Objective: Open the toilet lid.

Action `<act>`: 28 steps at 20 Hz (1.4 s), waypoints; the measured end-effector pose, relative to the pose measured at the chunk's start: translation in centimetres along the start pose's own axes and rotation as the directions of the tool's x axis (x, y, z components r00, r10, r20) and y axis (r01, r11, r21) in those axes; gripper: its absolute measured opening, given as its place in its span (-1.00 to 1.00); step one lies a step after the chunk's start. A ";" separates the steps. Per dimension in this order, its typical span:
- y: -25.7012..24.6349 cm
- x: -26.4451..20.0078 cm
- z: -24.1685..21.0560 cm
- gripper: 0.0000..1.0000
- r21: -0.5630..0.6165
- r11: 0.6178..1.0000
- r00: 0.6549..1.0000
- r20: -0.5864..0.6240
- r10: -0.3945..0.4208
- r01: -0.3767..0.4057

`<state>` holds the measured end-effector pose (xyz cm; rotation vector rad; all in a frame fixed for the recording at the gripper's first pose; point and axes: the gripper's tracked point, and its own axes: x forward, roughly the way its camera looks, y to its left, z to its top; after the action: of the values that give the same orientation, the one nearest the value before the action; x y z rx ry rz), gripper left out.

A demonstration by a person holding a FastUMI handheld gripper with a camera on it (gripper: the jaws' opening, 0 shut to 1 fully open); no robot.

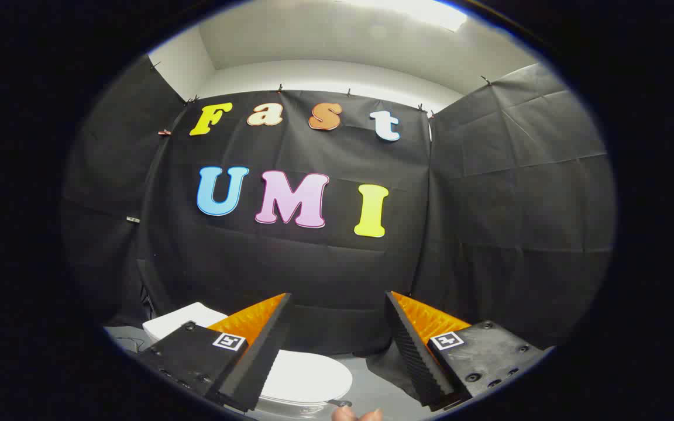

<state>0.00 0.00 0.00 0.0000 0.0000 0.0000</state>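
Note:
A white toilet stands low on the floor below my fingers, its lid (308, 377) lying flat and closed. Its white tank (176, 320) shows behind my left finger (255, 345). My gripper (337, 301) hangs well above the toilet, open, with a wide gap and nothing between the fingers. The left finger hides the lid's left part. The right finger (416, 345) is off to the right of the lid, over the floor.
Black cloth walls close the booth behind the toilet and on both sides. Grey floor (381, 380) lies to the right of the bowl. A person's fingertips (357, 414) peek in under the gripper, near a small dark part at the lid's front edge.

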 end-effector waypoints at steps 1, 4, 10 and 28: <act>0.1 0.1 0.0 0.97 0.003 1.000 1.000 -0.002 0.000 0.000; -0.2 0.1 -0.6 0.97 0.006 1.000 1.000 -0.023 -0.010 0.010; -0.3 0.2 -0.7 0.97 0.004 1.000 0.999 -0.031 -0.018 0.018; 0.0 0.8 -2.0 0.97 0.004 1.000 0.998 -0.060 -0.016 0.016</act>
<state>0.83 -0.02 -2.02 0.0047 0.0599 -0.0157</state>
